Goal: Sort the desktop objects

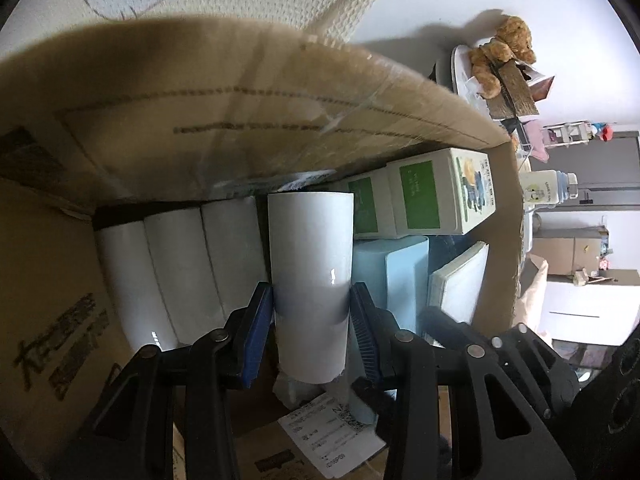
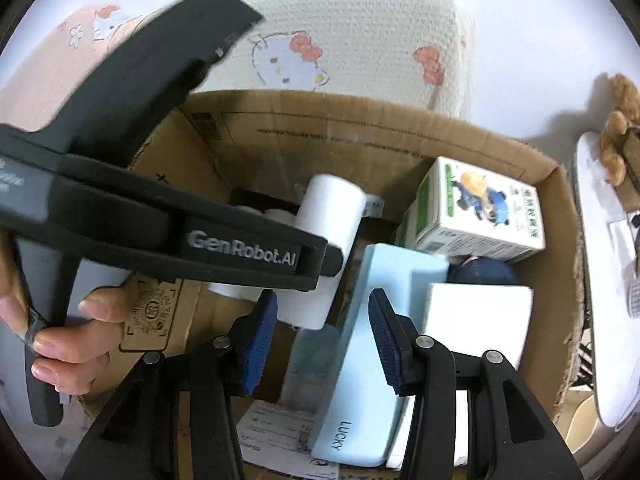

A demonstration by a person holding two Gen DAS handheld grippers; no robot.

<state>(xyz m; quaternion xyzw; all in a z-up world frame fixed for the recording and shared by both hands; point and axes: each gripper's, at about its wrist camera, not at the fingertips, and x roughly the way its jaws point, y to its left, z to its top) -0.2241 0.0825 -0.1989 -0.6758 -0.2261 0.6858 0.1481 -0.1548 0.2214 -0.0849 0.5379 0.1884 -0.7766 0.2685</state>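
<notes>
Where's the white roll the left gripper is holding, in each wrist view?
Left wrist: white roll centre frame, upright between the left gripper pads.
Right wrist: upper centre, partly behind the left gripper body.
Shared landmark: green-and-white carton, right of the roll.

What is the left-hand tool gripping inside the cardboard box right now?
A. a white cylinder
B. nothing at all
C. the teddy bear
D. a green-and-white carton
A: in the left wrist view the left gripper has its blue-padded jaws pressed against both sides of the white cylinder, held above the cardboard box.
</notes>
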